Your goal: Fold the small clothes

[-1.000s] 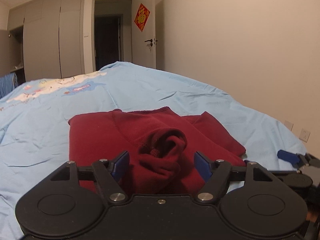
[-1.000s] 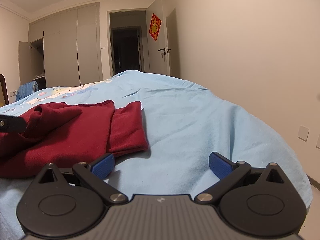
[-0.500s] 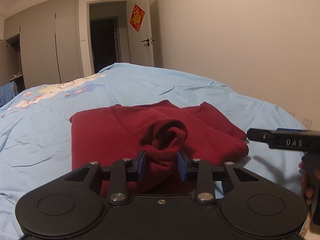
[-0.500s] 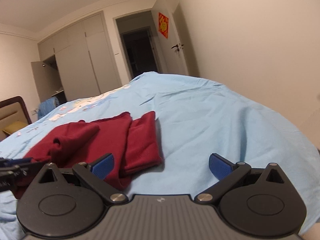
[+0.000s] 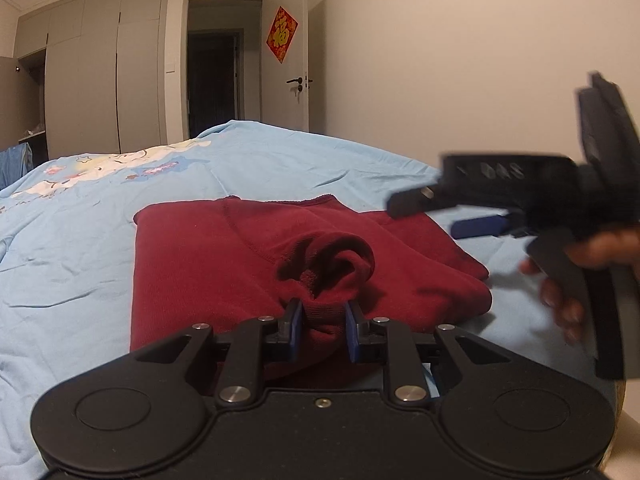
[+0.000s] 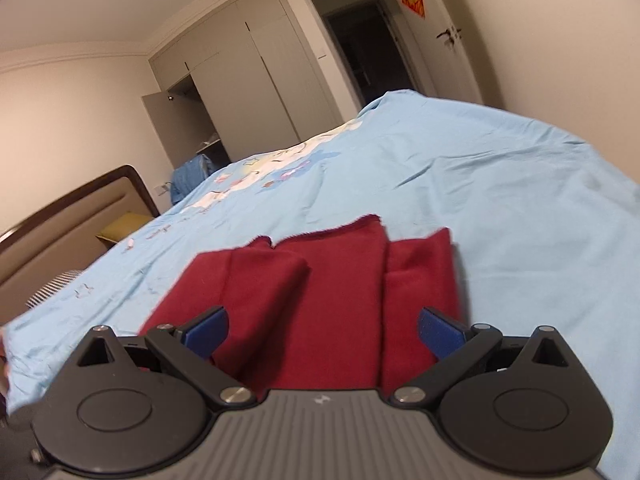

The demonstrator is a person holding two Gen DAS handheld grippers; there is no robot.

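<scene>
Since the frame a second earlier, your left gripper [image 5: 320, 332] had gone from wide open around the bunched cuff to clamped on it, and your right gripper [image 6: 322, 330] had swung in from the bare sheet to sit over the garment. The dark red garment [image 5: 208, 256] lay partly folded on the light blue bedsheet [image 5: 80, 216], its near edge just in front of your left tool. A rolled-up sleeve end [image 5: 332, 260] rose from the middle of the garment, and your left blue pads [image 5: 295, 330] pinched its lower part from both sides, nearly closed with only the cloth between them. Your right tongs were spread wide with nothing between the pads [image 6: 206, 330]; the garment showed beyond them, its folded side panel [image 6: 420, 280] toward the right pad. In the left wrist view your right tool appeared blurred to the right of the garment, raised above the sheet, with your hand [image 5: 580, 276] around its handle.
</scene>
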